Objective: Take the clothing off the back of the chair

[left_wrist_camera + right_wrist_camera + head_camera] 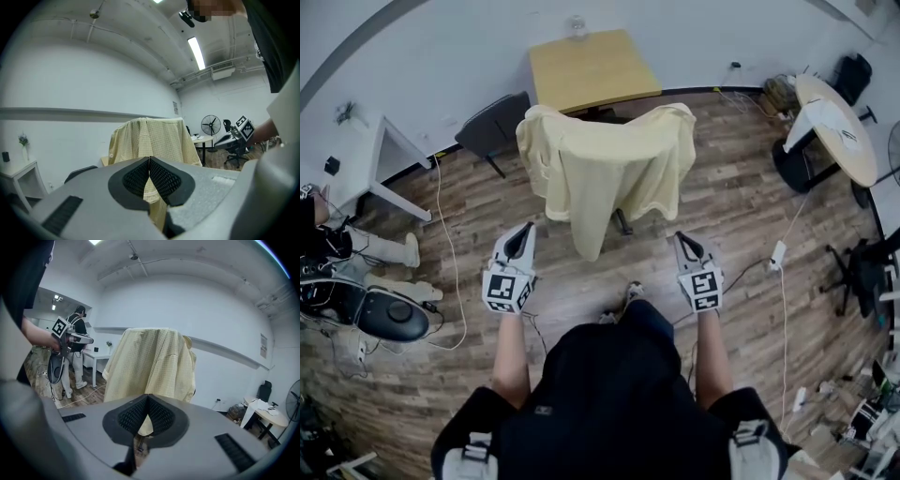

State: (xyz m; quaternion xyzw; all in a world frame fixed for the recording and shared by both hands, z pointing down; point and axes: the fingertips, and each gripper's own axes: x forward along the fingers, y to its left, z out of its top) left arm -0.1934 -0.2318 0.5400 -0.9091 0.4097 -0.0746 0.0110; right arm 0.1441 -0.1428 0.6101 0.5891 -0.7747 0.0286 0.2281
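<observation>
A pale yellow shirt (609, 169) hangs over the back of a chair, covering it, in the middle of the wooden floor. In the left gripper view the shirt (150, 138) fills the centre beyond the jaws; in the right gripper view the shirt (150, 366) hangs close ahead. My left gripper (523, 234) is shut and empty, short of the shirt's lower left. Equally shut and empty, my right gripper (682, 241) sits just below the shirt's right hem. Neither touches the cloth. The left gripper (149, 161) and right gripper (147, 398) show their pads pressed together.
A wooden table (591, 67) stands behind the chair by the wall. A dark chair (492, 127) sits at the left, a white table (356, 159) further left, a round table (839, 127) at the right. Cables (450, 272) run across the floor. Another person stands by the white table (77, 352).
</observation>
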